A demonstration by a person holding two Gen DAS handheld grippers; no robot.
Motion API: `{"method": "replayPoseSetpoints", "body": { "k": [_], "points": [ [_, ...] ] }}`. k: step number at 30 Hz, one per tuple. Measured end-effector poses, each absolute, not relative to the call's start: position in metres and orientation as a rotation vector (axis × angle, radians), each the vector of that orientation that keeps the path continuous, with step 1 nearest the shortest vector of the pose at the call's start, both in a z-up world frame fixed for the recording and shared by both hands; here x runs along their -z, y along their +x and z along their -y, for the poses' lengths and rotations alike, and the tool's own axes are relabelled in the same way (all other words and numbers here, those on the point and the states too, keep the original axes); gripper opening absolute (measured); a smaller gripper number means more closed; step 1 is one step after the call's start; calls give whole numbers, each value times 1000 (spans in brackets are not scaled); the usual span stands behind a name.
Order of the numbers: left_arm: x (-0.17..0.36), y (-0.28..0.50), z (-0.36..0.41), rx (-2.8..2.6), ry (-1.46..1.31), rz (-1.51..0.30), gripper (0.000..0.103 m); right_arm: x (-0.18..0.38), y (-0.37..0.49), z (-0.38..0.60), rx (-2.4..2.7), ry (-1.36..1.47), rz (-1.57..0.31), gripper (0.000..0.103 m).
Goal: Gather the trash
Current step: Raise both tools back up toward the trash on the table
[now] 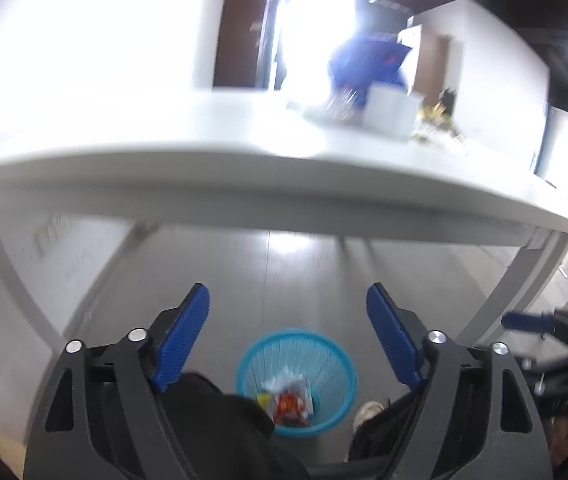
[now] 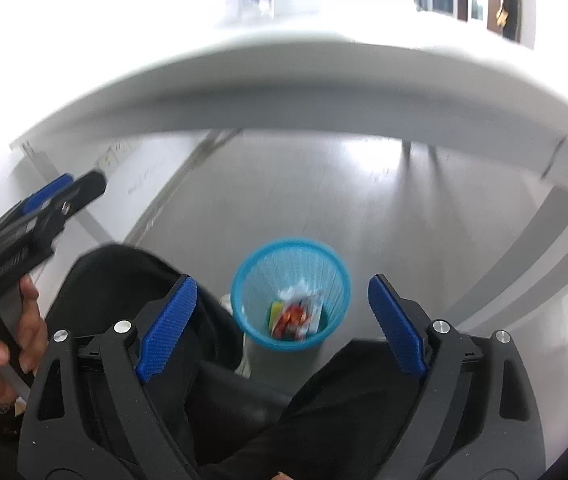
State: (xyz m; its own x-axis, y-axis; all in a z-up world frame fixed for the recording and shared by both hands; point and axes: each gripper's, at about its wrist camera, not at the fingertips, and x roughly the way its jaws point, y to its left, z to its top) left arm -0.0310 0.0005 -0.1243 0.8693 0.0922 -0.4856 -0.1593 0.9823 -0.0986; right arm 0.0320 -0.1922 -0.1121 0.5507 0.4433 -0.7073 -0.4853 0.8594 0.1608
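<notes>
Blue-padded fingers [image 1: 188, 340] of my left gripper [image 1: 287, 336] fill the bottom of the left wrist view, spread wide apart with nothing between them. My right gripper [image 2: 282, 320] reads the same in its own view: fingers apart, nothing held.

Trash [image 2: 295, 316] lies at the bottom of a light blue mesh wastebasket [image 2: 244, 280]: crumpled white paper, an orange-red wrapper and a yellow-green piece, all blurred. I cannot make out any print on them. The wastebasket [image 1: 252, 356] stands upright on the grey floor [image 2: 303, 192], and in both views it sits between the fingers, below them.

Black-trousered legs [image 2: 132, 276] flank the basket, one each side. A pale shoe [image 1: 367, 412] shows just beside its right edge in the left wrist view.

In the right wrist view, the left gripper [image 2: 44, 200] appears at the left edge, held in a bare hand [image 2: 8, 344].

Beyond the basket, the white table [image 1: 244, 184] spans both views, its edge above the floor. On its top, well apart from the basket, I see a white box [image 1: 391, 110], a blue bag [image 1: 367, 64] behind it, and gold-coloured clutter [image 1: 439, 124] to the right, too blurred to name.
</notes>
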Motion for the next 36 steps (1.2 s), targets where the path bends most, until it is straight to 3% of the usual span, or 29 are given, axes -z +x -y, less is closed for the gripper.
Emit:
{"method": "replayPoseSetpoints", "body": {
  "k": [6, 8, 10, 25, 36],
  "points": [
    [101, -37, -3, -95, -180, -416, 89, 75, 20, 201, -524, -32, -685, 89],
    [90, -42, -2, -113, -176, -380, 97, 65, 18, 204, -525, -25, -653, 91],
    [80, -44, -3, -130, -169, -349, 97, 55, 17, 204, -523, -25, -628, 94],
    [-2, -15, -28, -98, -180, -276, 97, -12, 43, 202, -498, 60, -469, 94],
    [-20, 24, -26, -41, -142, -323, 97, -26, 81, 194, -500, 58, -442, 94]
  ]
}}
